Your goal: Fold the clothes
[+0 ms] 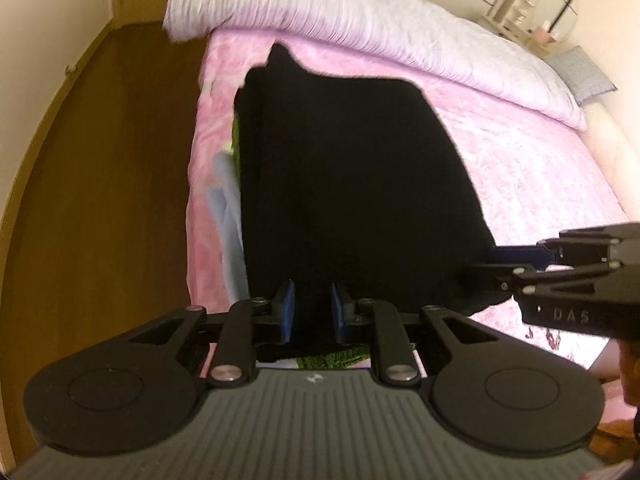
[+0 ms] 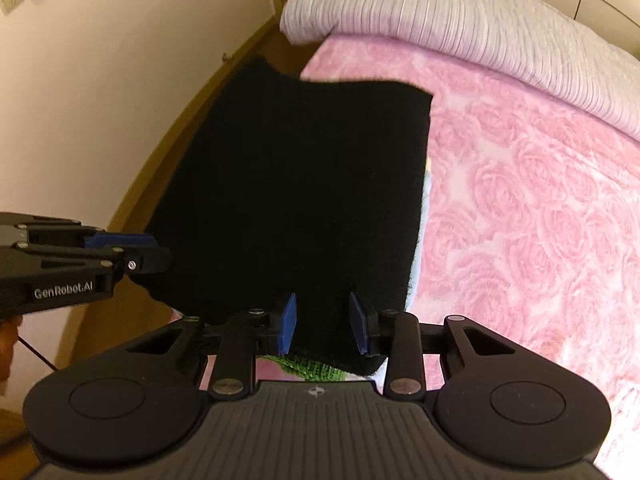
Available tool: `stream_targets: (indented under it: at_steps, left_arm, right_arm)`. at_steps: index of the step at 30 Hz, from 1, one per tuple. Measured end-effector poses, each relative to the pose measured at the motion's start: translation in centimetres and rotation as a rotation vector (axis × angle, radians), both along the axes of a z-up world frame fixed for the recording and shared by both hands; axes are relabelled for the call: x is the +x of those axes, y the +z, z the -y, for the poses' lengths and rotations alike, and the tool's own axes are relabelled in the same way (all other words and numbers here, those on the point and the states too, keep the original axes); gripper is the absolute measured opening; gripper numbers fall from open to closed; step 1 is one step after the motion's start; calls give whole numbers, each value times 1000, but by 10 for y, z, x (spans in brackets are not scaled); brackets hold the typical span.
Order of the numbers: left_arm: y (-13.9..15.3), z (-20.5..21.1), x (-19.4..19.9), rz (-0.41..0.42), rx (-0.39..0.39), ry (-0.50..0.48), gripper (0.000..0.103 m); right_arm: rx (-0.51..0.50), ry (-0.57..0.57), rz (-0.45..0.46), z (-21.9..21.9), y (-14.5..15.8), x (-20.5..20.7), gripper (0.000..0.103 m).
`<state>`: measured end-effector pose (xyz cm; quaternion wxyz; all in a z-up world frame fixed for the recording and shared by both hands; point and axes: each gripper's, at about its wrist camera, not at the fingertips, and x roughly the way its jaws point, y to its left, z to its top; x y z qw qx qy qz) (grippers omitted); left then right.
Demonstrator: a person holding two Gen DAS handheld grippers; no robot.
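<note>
A black knitted garment (image 1: 344, 176) lies folded on the pink bed, on top of other folded clothes; it also shows in the right wrist view (image 2: 304, 184). My left gripper (image 1: 313, 310) sits at the garment's near edge with a gap between its blue pads and black cloth in the gap. My right gripper (image 2: 323, 322) sits at the near edge further right, its pads also apart with cloth between them. Each gripper shows in the other's view, left (image 2: 132, 250) and right (image 1: 508, 262), at the garment's side edge.
A green knit piece (image 2: 312, 368) and a light blue garment (image 1: 228, 208) lie under the black one. The pink rose-patterned blanket (image 2: 520, 208) covers the bed, with a rolled white duvet (image 1: 360, 20) at the far side. Wooden floor (image 1: 100, 180) lies to the left.
</note>
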<state>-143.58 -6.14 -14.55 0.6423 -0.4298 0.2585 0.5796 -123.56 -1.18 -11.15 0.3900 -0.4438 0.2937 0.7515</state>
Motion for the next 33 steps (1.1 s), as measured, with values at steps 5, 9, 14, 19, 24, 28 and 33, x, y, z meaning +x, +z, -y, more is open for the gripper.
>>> stream_targets:
  at_steps: [5, 9, 14, 19, 24, 28, 33]
  left_arm:
    - [11, 2, 7, -30, -8, 24, 17]
    - [28, 6, 11, -61, -42, 119, 40]
    - [60, 23, 28, -127, -23, 192, 69]
    - [90, 47, 53, -179, 3, 272, 82]
    - [116, 75, 84, -222, 32, 333, 93]
    - [129, 91, 107, -241, 55, 390, 96]
    - [133, 97, 140, -233, 65, 470, 98]
  right_arm:
    - [1, 0, -26, 1, 5, 8, 39]
    - [10, -4, -48, 4, 12, 16, 66]
    - [10, -1, -84, 9, 23, 30, 90]
    - [-13, 1, -145, 13, 35, 45, 90]
    - [1, 32, -183, 23, 51, 63, 90]
    - [18, 73, -184, 26, 59, 76, 90]
    - [29, 122, -188, 20, 65, 102, 90]
